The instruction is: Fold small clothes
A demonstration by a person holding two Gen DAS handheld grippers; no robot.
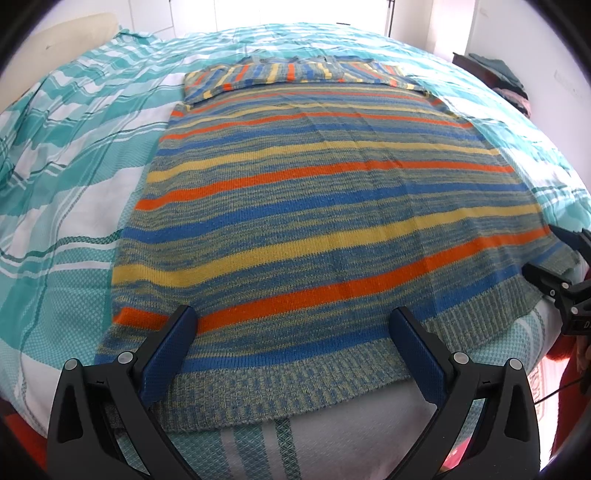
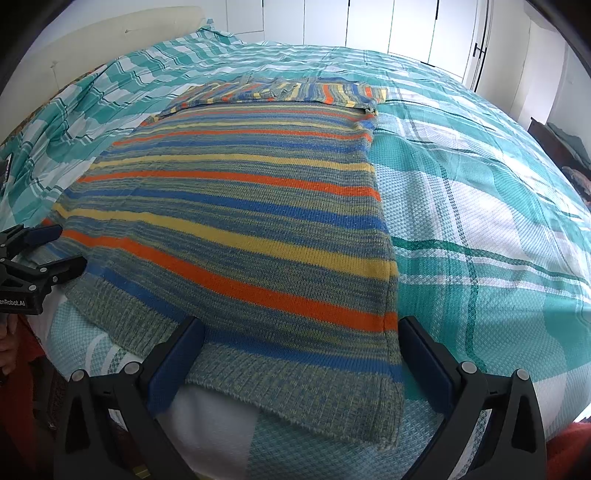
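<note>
Knitted in orange, yellow, blue and mottled grey-green stripes, the sweater [image 1: 325,206] is lying flat on the bed, its ribbed hem [image 1: 295,384] hanging just over the near edge and its sleeves [image 1: 295,74] lying folded across the far end. Under it a bedspread [image 1: 74,177] of teal and white checks is covering the whole bed. The left gripper [image 1: 293,325] is hovering at the near edge with its blue-padded fingers [image 1: 173,350] standing wide apart over the hem, gripping nothing. The right gripper [image 2: 301,334] is hovering at the sweater's near right corner, its jaws likewise spread wide and gripping nothing, one finger [image 2: 177,354] over the hem and the other [image 2: 424,350] just beyond the sweater's right edge over the bedspread. Each gripper is showing at the side of the other's view, near the hem's outer corners. White wardrobe doors [image 2: 369,26] are standing beyond the far end
</note>
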